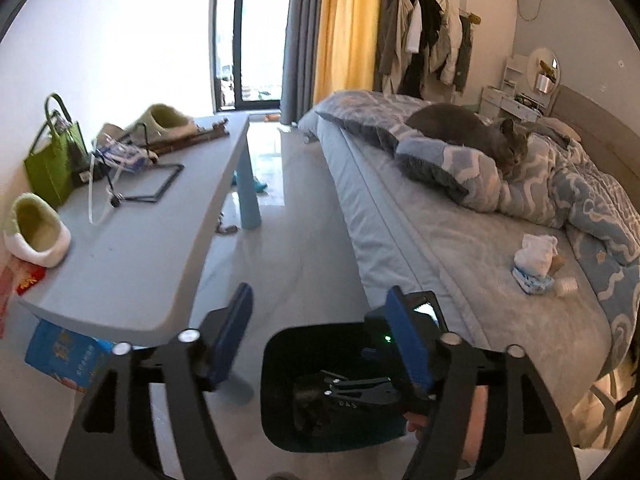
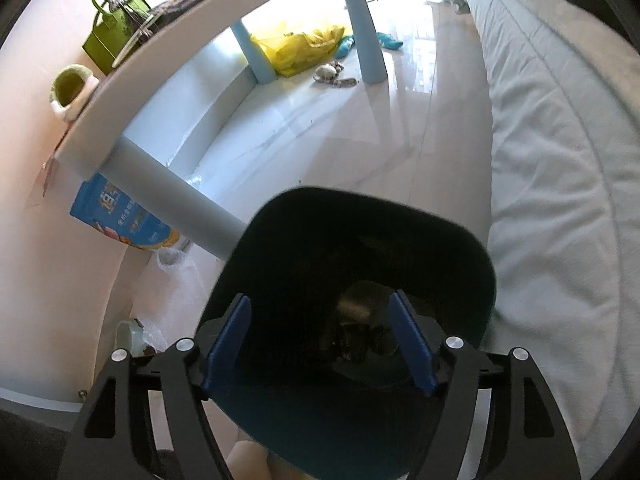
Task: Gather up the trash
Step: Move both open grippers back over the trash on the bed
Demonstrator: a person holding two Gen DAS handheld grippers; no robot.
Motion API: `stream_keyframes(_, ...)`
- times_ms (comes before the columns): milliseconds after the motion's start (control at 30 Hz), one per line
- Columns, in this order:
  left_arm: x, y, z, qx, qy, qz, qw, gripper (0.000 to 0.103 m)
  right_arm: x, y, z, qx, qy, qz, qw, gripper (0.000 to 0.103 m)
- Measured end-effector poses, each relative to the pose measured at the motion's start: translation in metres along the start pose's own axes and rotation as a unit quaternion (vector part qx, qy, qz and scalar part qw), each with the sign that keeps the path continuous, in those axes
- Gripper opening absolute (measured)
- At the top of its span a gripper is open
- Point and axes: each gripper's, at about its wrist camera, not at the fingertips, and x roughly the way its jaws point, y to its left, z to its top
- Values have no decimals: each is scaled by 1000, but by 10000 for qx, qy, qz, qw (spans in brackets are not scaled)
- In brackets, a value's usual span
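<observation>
We see a dark trash bin (image 2: 360, 248) on the floor, just beside the bed (image 2: 560, 160). Inside the bin, at its bottom, lies some dark crumpled rubbish (image 2: 360, 332); what it is we cannot tell. Our right gripper (image 2: 334, 336) hangs over the bin's mouth with fingers spread wide and nothing between them. Our left gripper (image 1: 320, 328) is above the bin (image 1: 288, 360) too, wide open and empty. On the bed, well apart from the bin, lies a small pile of white tissue trash (image 1: 538, 262), near the blue quilt (image 1: 580, 184).
</observation>
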Motion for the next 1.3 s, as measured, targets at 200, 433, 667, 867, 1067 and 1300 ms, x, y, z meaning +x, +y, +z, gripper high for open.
stream_keyframes(200, -11, -17, 6, 130, -164, -68, 9998, 95, -41, 5, 11, -142, -438, -71, 9989, 78)
stream_keyframes(433, -20, -41, 11, 303, -219, -318, 9988, 97, -96, -2, 11, -188, -954, -35, 9953, 82)
stream_keyframes(667, -33, -67, 18, 304, -375, -603, 9970, 99, -146, -19, 0, -144, -1419, -153, 9897, 86)
stream_keyframes(867, -38, -91, 22, 495, -507, -629, 9955, 99, -185, -41, -13, -77, -1766, -396, 9834, 91)
stream_keyframes(1067, -39, -109, 24, 518, -523, -748, 9945, 100, -218, -64, -29, 6, -2048, -648, 9767, 93)
stream_keyframes(1300, -34, -134, 24, 709, -520, -847, 9925, 100, -243, -87, -48, 14, -2233, -1032, 9693, 95)
